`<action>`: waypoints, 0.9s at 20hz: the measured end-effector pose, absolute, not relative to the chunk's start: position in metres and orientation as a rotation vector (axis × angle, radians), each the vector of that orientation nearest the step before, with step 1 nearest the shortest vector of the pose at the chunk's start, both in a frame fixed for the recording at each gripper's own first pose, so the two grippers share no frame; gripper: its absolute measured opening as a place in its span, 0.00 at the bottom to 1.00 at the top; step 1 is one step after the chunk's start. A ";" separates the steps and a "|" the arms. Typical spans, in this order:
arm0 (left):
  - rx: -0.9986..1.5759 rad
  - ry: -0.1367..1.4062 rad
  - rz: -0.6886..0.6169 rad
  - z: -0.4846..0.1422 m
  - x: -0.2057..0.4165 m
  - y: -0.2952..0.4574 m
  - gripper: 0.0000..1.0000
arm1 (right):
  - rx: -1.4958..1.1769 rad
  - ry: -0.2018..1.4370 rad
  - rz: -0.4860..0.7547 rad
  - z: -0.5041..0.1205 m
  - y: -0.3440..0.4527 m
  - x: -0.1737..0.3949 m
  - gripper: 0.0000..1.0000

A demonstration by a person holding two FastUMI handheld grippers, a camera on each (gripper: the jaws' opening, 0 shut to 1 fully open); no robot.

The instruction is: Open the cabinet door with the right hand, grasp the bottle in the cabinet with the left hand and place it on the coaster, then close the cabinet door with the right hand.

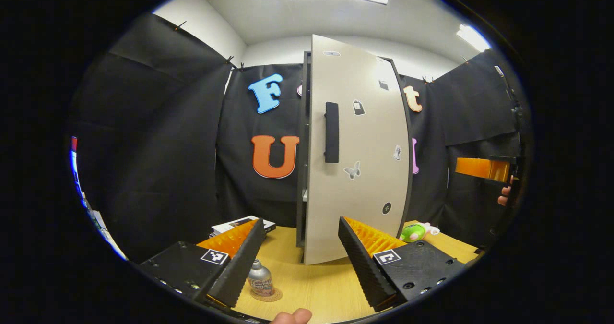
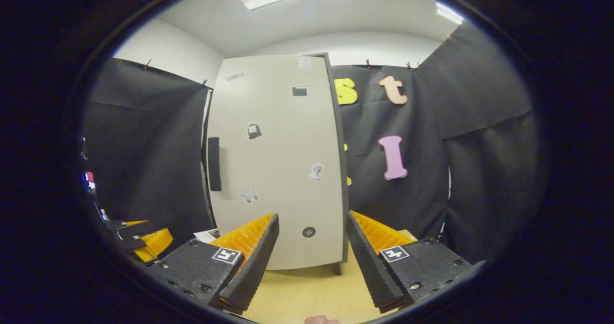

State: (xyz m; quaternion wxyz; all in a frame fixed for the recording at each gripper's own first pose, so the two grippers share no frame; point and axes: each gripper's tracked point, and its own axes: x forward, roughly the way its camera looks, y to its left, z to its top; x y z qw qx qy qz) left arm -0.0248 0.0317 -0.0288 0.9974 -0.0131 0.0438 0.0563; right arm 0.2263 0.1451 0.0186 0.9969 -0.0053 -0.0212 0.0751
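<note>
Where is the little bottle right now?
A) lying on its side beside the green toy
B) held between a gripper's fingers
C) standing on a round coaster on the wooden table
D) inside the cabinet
C: in the left gripper view the bottle stands upright on the coaster on the table, just beside one finger of the open left gripper, not held by it.
</note>
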 end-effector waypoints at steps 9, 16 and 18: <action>-0.013 0.054 0.040 -0.023 -0.020 -0.023 0.94 | 0.026 -0.030 0.015 -0.011 0.083 0.185 0.91; -0.003 0.059 0.076 -0.026 -0.027 -0.021 0.94 | 0.006 -0.006 0.002 -0.022 0.073 0.178 0.91; 0.004 0.059 0.085 -0.026 -0.029 -0.020 0.94 | 0.013 -0.008 0.013 -0.019 0.076 0.179 0.90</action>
